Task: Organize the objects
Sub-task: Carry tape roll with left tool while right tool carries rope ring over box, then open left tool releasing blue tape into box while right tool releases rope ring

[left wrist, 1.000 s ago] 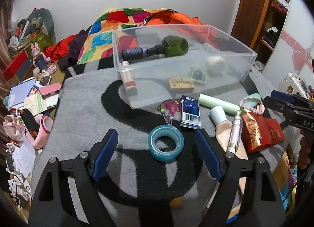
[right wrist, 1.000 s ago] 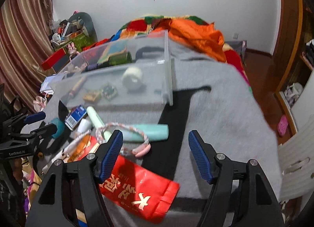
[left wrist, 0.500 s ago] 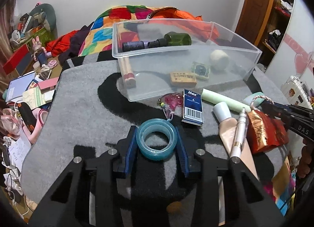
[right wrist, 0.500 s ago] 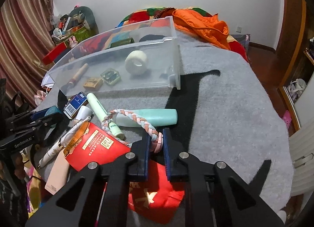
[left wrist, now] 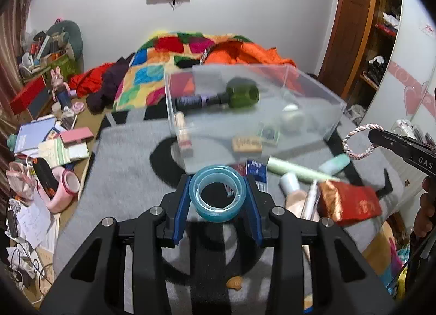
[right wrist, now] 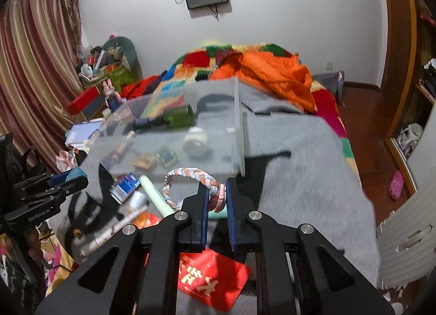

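My left gripper is shut on a blue roll of tape, lifted off the grey blanket. My right gripper is shut on a pink and white braided ring, also raised; the ring hangs from the right gripper's tip at the right of the left wrist view. Beyond both stands a clear plastic bin holding a green bottle, a white tape roll, a wooden stick and small tins.
On the blanket in front of the bin lie a blue Max box, a pale green tube, a mint tube, a cream bottle, a pen and a red packet. Clutter covers the floor at left. Bedding is heaped behind.
Both grippers closed: the left on the blue tape roll, the right on the braided ring. Both then rose, lifting the roll and ring off the blanket.
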The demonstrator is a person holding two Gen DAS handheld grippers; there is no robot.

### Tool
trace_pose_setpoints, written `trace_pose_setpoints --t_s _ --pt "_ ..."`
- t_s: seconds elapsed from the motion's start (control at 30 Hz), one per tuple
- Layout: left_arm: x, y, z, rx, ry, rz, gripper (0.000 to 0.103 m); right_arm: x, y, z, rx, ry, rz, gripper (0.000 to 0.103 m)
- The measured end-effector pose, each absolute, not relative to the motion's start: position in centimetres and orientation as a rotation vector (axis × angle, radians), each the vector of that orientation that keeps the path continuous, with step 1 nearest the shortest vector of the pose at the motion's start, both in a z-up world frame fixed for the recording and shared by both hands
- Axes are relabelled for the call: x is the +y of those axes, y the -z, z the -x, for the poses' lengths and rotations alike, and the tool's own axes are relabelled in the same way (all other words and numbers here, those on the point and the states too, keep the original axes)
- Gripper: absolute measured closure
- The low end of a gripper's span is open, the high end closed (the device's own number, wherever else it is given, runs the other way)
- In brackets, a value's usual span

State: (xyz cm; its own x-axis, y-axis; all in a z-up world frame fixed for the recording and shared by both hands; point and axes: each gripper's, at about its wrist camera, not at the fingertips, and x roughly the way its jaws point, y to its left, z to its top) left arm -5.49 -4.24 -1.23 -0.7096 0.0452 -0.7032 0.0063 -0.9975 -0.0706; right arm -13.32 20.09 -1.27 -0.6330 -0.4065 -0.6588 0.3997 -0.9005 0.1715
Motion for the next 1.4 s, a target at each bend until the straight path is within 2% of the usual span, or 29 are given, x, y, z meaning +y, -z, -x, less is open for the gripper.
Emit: trace_pose_setpoints --t_s 0.7,1.4 --pt "-5.0 -3.1 9.7 -0.149 -2.925 1.054 0.065 14.8 -3.3 17.6 0.029 2.459 -0.841 0.092" --pt "-5.0 0.6 17.1 -0.132 -2.814 1.28 0.065 8.8 1.7 21.9 0.214 2.35 -1.032 0.092"
